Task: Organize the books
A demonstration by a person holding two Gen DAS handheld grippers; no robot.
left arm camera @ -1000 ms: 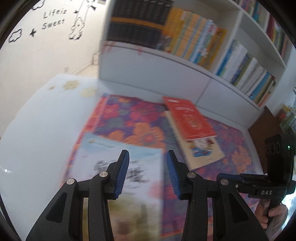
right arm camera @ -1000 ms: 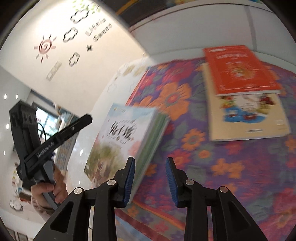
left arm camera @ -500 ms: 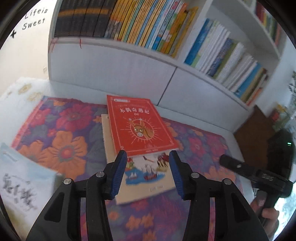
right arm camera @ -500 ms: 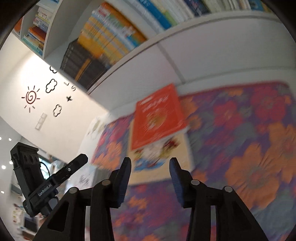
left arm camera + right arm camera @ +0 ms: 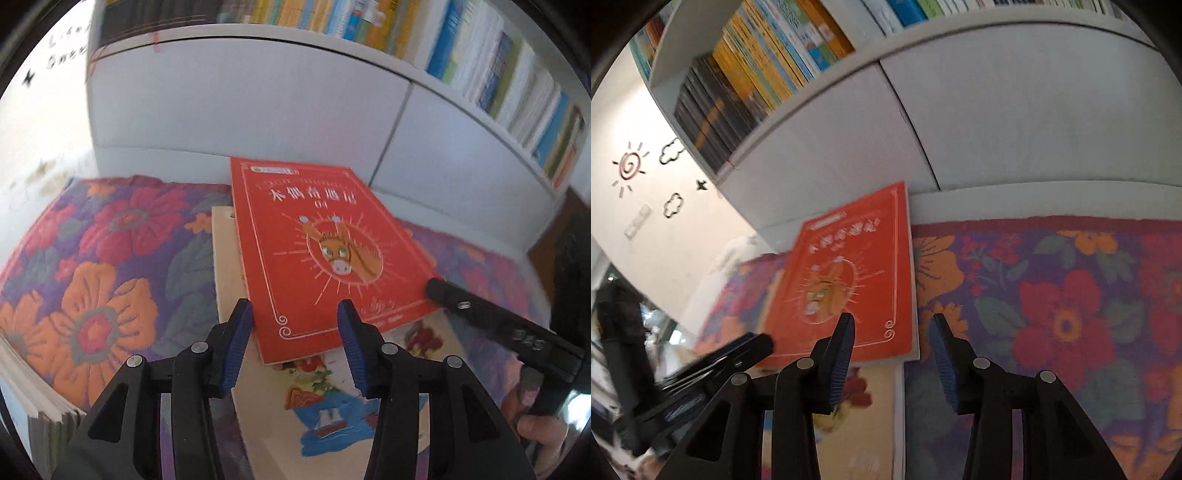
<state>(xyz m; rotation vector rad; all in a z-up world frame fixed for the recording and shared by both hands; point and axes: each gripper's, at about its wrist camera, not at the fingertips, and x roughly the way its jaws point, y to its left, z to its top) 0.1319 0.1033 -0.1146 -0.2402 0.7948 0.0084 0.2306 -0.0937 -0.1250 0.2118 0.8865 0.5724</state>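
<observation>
A red book (image 5: 317, 254) with a donkey on its cover lies on a larger cream picture book (image 5: 332, 402), both on a floral cloth. My left gripper (image 5: 295, 314) is open and empty, its fingers just over the red book's near edge. My right gripper (image 5: 894, 321) is open and empty above the red book's (image 5: 849, 280) near right corner, with the cream book (image 5: 864, 417) below it. A stack of books (image 5: 33, 398) sits at the lower left in the left wrist view.
A white bookcase (image 5: 258, 99) full of upright books stands right behind the table (image 5: 1034, 203). The floral cloth (image 5: 1071, 314) covers the table to the right of the books. Each view shows the other hand-held gripper at its edge.
Both grippers have swung from the stack at the left over to the red book and come closer to it. Both stay open.
</observation>
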